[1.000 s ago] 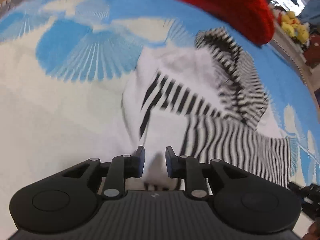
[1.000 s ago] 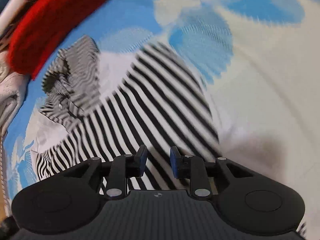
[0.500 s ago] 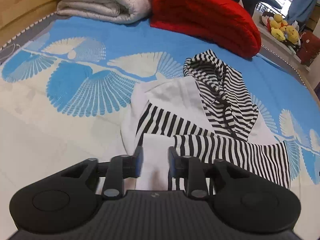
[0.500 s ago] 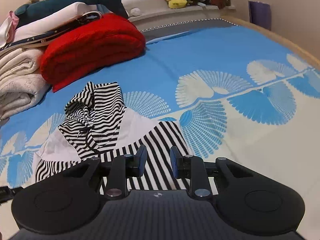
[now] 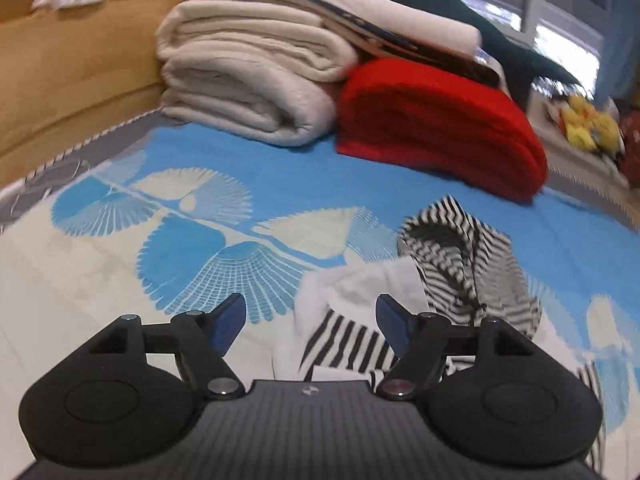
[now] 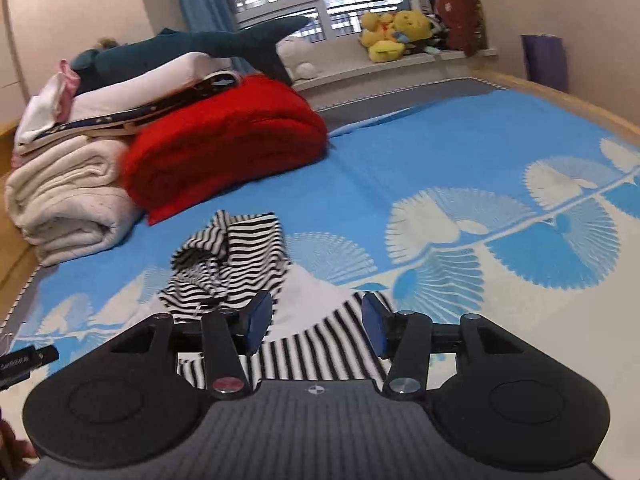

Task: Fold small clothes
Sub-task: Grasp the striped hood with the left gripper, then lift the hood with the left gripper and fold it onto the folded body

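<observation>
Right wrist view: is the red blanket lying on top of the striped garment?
No. The red blanket sits behind the striped garment, with blue bedspread showing between them.

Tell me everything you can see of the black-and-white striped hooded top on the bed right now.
The black-and-white striped hooded top is soft, thin fabric with plain white panels. It lies partly folded on the blue-and-cream patterned bedspread: the striped hood is rumpled at the far end, with a dark drawstring across it, and a striped flap is folded over the white part nearer the cameras. It lies apart from the red folded blanket. Neither the left claw nor the right claw grips it; both have just been opening, with nothing between the pads.
</observation>
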`<action>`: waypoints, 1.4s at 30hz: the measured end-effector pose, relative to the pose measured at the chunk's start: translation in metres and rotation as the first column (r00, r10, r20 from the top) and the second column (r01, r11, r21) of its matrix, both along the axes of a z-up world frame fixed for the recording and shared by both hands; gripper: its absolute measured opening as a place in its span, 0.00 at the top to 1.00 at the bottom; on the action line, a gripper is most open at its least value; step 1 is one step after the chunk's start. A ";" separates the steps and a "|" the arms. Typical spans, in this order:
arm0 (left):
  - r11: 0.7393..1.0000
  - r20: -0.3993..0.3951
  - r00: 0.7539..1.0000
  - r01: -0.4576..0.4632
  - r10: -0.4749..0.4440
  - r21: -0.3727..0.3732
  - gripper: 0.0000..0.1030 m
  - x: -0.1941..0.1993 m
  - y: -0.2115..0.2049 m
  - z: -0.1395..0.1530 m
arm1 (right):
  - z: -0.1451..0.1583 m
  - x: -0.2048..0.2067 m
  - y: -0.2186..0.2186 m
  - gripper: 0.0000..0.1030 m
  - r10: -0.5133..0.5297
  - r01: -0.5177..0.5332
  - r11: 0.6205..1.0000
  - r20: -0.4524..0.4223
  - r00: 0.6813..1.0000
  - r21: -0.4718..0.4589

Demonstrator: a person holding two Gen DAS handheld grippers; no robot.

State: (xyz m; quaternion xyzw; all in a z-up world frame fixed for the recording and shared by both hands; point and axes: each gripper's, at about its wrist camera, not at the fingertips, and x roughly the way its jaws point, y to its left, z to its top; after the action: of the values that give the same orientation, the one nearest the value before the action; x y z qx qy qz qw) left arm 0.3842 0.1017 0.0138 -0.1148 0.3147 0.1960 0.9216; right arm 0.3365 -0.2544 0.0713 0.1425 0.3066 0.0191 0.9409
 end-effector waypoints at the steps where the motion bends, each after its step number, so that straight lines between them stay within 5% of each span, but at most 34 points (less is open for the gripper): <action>1: 1.000 0.000 1.000 -0.008 0.008 -0.008 0.27 0.001 0.004 0.001 | 0.000 0.003 0.000 0.50 0.007 -0.007 1.000 -0.005 1.000 0.007; 7: 0.999 -0.028 1.000 0.009 -0.008 0.034 0.36 0.011 0.015 0.001 | -0.004 0.018 0.003 0.50 0.020 -0.024 0.997 -0.056 0.998 -0.068; 14: 0.984 -0.019 0.984 0.179 -0.179 0.018 0.80 0.070 0.014 0.003 | -0.016 0.038 -0.006 0.50 -0.017 -0.001 0.993 -0.152 0.988 -0.118; 16: 0.977 -0.010 0.977 0.213 -0.213 0.002 0.82 0.105 0.014 0.005 | -0.018 0.040 -0.011 0.50 -0.020 0.002 0.994 -0.162 0.987 -0.113; 20: 0.955 0.002 0.955 0.297 -0.297 0.001 0.82 0.190 0.006 -0.001 | -0.024 0.045 -0.017 0.50 -0.026 0.001 0.991 -0.189 0.982 -0.133; 24: 0.928 -0.022 0.930 0.364 -0.366 -0.075 0.82 0.279 0.003 -0.023 | -0.036 0.053 -0.021 0.51 -0.044 0.010 0.988 -0.216 0.975 -0.154; 28: 0.930 -0.087 0.935 0.326 -0.344 -0.168 0.82 0.358 0.008 -0.061 | -0.046 0.058 -0.018 0.78 -0.024 -0.013 0.988 -0.240 0.970 -0.153; 30: 0.931 -0.117 0.939 0.294 -0.323 -0.215 0.82 0.388 0.010 -0.080 | -0.047 0.060 -0.014 0.79 -0.018 -0.021 0.987 -0.240 0.970 -0.158; 33: 0.921 -0.128 0.938 0.281 -0.324 -0.271 0.68 0.419 0.009 -0.100 | -0.054 0.066 -0.008 0.79 -0.020 -0.023 0.986 -0.258 0.966 -0.163; 35: 0.910 -0.165 0.927 0.276 -0.337 -0.309 0.40 0.437 0.004 -0.115 | -0.060 0.070 -0.004 0.79 -0.018 -0.025 0.989 -0.285 0.958 -0.147; 37: 0.910 -0.198 0.916 0.280 -0.348 -0.306 0.32 0.447 -0.003 -0.126 | -0.062 0.072 0.000 0.79 -0.013 -0.028 0.991 -0.299 0.954 -0.134; 39: 0.922 -0.241 0.901 0.304 -0.360 -0.241 0.40 0.453 -0.013 -0.135 | -0.062 0.073 0.004 0.79 -0.003 -0.039 0.990 -0.296 0.955 -0.135; 41: 0.909 -0.251 0.882 0.345 -0.399 -0.232 0.95 0.453 -0.017 -0.139 | -0.063 0.073 0.004 0.79 -0.005 -0.042 0.988 -0.300 0.954 -0.148; 42: 0.904 -0.238 0.879 0.363 -0.413 -0.227 0.98 0.451 -0.019 -0.135 | -0.065 0.074 0.003 0.79 -0.011 -0.038 0.988 -0.309 0.951 -0.153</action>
State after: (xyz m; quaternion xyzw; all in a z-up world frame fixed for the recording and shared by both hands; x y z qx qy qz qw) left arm 0.8351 0.0830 -0.1215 -0.1010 0.4745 -0.0073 0.8744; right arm 0.4103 -0.2515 0.0065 0.0673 0.4514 -0.0213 0.8895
